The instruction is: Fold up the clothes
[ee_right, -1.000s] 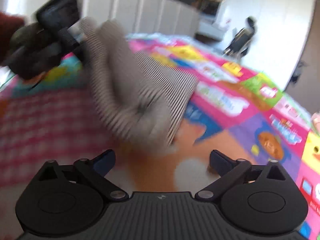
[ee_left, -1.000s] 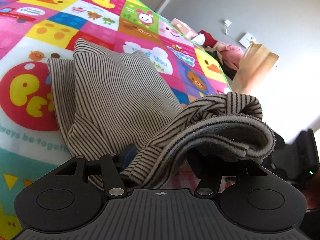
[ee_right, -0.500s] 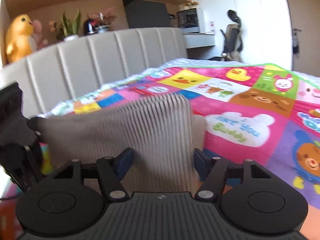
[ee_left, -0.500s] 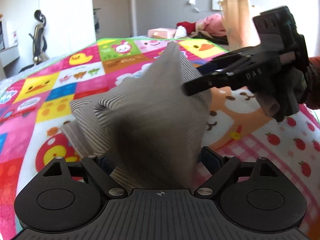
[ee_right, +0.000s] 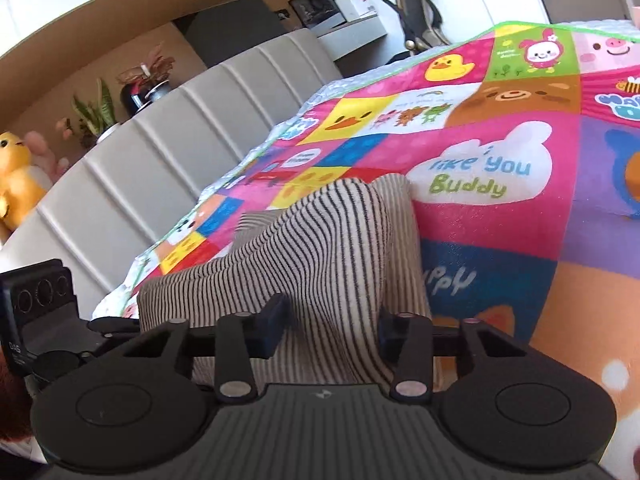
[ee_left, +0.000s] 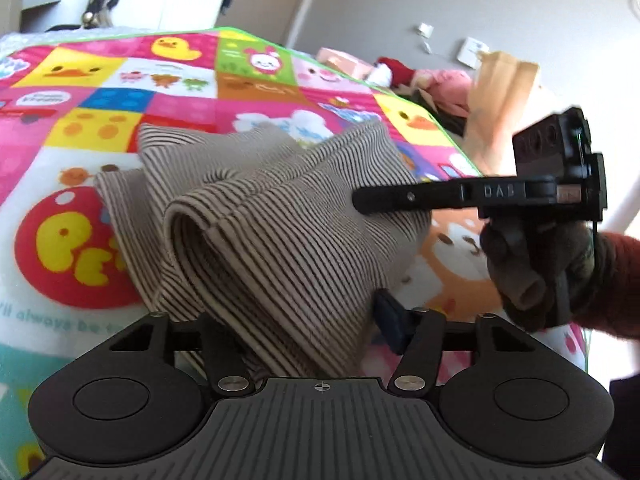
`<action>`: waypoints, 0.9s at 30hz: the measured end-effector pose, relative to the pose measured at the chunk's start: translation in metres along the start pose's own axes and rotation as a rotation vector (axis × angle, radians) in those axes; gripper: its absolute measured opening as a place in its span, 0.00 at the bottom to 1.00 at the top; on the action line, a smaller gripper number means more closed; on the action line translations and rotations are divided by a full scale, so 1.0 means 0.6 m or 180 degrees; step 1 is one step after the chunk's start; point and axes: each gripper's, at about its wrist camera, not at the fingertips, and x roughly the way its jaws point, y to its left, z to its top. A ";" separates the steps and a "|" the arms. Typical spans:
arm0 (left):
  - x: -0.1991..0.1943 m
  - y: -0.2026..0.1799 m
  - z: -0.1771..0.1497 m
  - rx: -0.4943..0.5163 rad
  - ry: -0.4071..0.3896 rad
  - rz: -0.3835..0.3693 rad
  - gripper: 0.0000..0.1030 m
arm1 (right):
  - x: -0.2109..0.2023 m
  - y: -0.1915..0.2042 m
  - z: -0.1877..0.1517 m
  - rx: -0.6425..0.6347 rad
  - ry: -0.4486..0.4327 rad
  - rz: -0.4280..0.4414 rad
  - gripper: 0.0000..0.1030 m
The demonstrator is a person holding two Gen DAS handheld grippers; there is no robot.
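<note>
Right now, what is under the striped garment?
Under the striped garment lies the colourful cartoon play mat, visible all around it. The part of the mat directly beneath is covered, so anything there cannot be seen.

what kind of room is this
Most likely a bedroom, perhaps a child's. A padded headboard stands behind a bed covered by a cartoon-print blanket, a plush duck sits on the shelf above, and a desk with a chair is in the far corner.
</note>
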 end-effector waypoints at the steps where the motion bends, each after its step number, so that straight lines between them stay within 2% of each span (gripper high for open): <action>1: -0.003 -0.006 -0.002 0.0021 0.0037 -0.0048 0.42 | -0.009 0.006 -0.003 -0.0011 0.0005 0.0026 0.35; 4: -0.021 -0.026 -0.007 0.0003 0.0044 -0.0190 0.37 | -0.043 0.022 -0.010 -0.0026 -0.0010 0.0086 0.32; 7: -0.045 -0.043 -0.006 -0.0124 0.0040 -0.0568 0.34 | -0.085 0.029 -0.011 -0.0023 -0.0018 0.0142 0.32; 10: -0.065 -0.063 -0.001 -0.0125 -0.0032 -0.0796 0.34 | -0.125 0.039 -0.003 -0.0143 -0.0074 0.0153 0.32; 12: -0.066 -0.061 0.007 -0.0165 -0.0071 -0.0822 0.33 | -0.134 0.042 0.009 -0.0211 -0.0110 0.0106 0.32; 16: -0.060 -0.032 0.027 -0.0244 -0.0198 -0.0554 0.33 | -0.095 0.048 0.042 -0.0410 -0.0154 -0.0037 0.31; 18: -0.057 -0.009 0.033 -0.0287 -0.0258 -0.0324 0.34 | -0.061 0.051 0.057 -0.0517 -0.0168 -0.0106 0.31; 22: -0.036 0.037 0.037 -0.0372 -0.0254 0.0185 0.35 | 0.038 0.039 0.067 -0.0690 0.0108 -0.0469 0.32; 23: -0.029 0.046 0.037 -0.0362 -0.0222 0.0339 0.35 | 0.058 0.035 0.061 -0.0729 0.0204 -0.0611 0.36; 25: -0.028 0.056 0.033 -0.0362 -0.0201 0.0540 0.47 | 0.069 0.031 0.047 -0.0806 0.0184 -0.0741 0.43; 27: -0.047 0.056 0.035 -0.0337 -0.0269 0.0659 0.50 | 0.061 0.032 0.043 -0.0817 0.0145 -0.0774 0.47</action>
